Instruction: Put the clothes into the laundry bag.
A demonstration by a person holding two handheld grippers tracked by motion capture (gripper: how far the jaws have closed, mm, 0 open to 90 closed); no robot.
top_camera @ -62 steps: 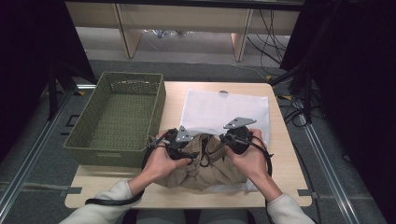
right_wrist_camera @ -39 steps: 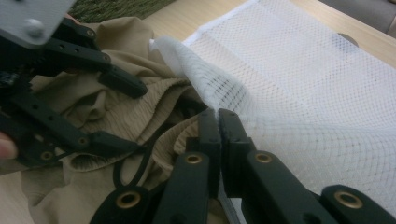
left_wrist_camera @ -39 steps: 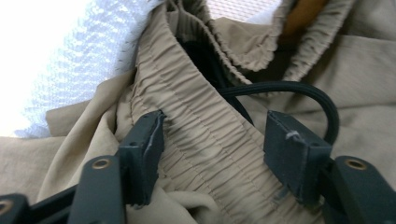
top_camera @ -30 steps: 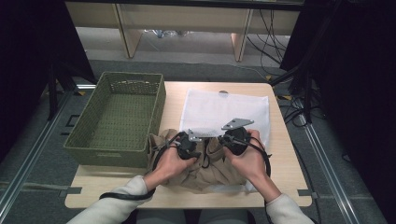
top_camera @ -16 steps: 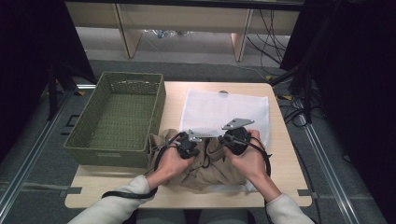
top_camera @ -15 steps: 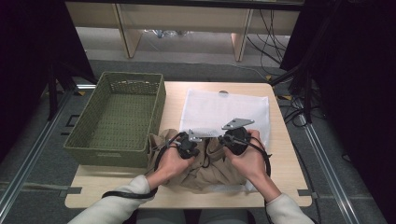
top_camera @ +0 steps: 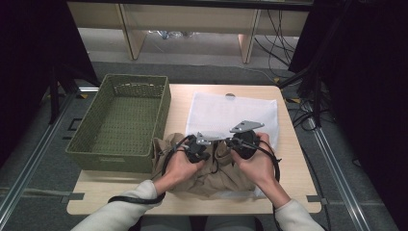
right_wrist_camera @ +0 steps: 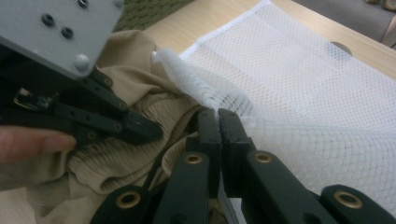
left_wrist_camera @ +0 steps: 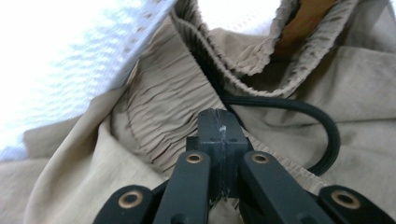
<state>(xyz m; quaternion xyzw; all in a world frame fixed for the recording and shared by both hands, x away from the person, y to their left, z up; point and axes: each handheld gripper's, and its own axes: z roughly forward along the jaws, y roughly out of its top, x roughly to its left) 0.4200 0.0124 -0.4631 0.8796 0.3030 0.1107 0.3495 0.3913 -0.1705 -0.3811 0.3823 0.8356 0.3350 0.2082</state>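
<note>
A crumpled tan garment point(top_camera: 211, 175) with an elastic waistband point(left_wrist_camera: 154, 107) lies at the table's front, partly over a white mesh bag point(top_camera: 231, 108). My left gripper point(top_camera: 197, 144) sits on the garment, and its jaws point(left_wrist_camera: 218, 116) are shut on the ruched waistband. Just to the right, my right gripper point(top_camera: 240, 142) is shut on the mesh bag's near edge point(right_wrist_camera: 218, 113), which lifts in a small peak at the jaw tips. The right gripper view also shows the left gripper's body point(right_wrist_camera: 70, 107) close by, over the tan fabric point(right_wrist_camera: 130, 51). A black cord point(left_wrist_camera: 327, 135) loops across the garment.
A green woven basket point(top_camera: 110, 161) stands empty at the table's left, against the garment's left side. The wooden table point(top_camera: 293, 159) has bare strips to the right of the bag and along the front. Cables hang off the far right corner.
Since about two seconds ago my left gripper has shifted slightly right, closer to the right gripper. In the last second both hands look still.
</note>
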